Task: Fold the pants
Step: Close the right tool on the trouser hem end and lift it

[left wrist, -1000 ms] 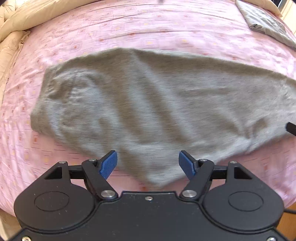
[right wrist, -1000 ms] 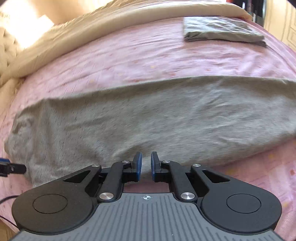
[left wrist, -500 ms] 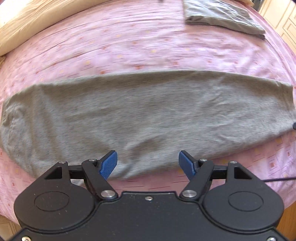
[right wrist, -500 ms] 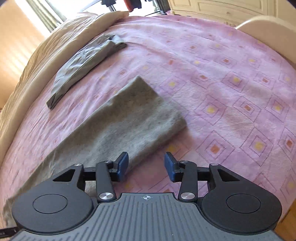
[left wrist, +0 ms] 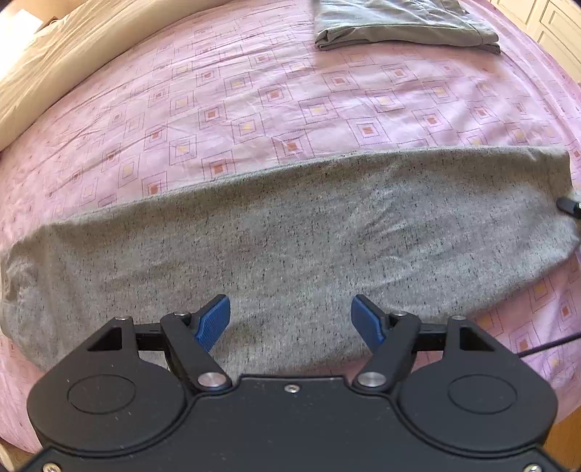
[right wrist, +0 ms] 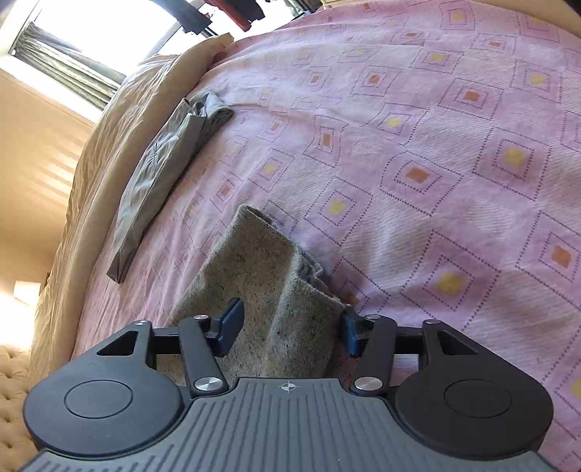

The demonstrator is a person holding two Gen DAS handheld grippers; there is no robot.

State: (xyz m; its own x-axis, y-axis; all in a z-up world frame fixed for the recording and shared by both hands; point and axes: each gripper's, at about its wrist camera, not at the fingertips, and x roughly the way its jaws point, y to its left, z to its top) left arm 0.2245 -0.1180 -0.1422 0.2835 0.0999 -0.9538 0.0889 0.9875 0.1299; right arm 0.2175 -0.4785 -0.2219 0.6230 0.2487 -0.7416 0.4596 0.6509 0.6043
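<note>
Pants point(left wrist: 290, 232): speckled grey knit, laid flat as one long band across the pink patterned bedspread point(left wrist: 254, 101), near its front edge.
Left gripper point(left wrist: 290, 319): poised over the band's near edge, about midway along; blue pads wide apart, nothing between them, cloth only underneath.
Right gripper point(right wrist: 288, 326): at the band's narrow end; jaws have just been closing, cloth bunched up in a ridge between the pads. Right pad is against the fabric edge; left pad seems beside the fold with a little gap. Not clearly clamped.
Left view only: full length of the pants, from the rumpled wide end at far left to the hem at right; a black tip point(left wrist: 568, 207) pokes in at that hem, right edge of frame.
Right view only: the hem's open layers seen end-on; a window with curtains point(right wrist: 61, 61); a tufted beige surface point(right wrist: 11, 399) at lower left.
Both views: folded grey garment point(left wrist: 403, 21) lying apart on the far side of the bedspread, next to the beige duvet point(right wrist: 94, 174).
Change, left view: a second back the pants lay slanted and blurred; now level across the frame and sharp, with the folded garment nearer top centre.
Change, right view: half a second back the jaws stood empty short of the flat hem; now the hem sits raised between them.
</note>
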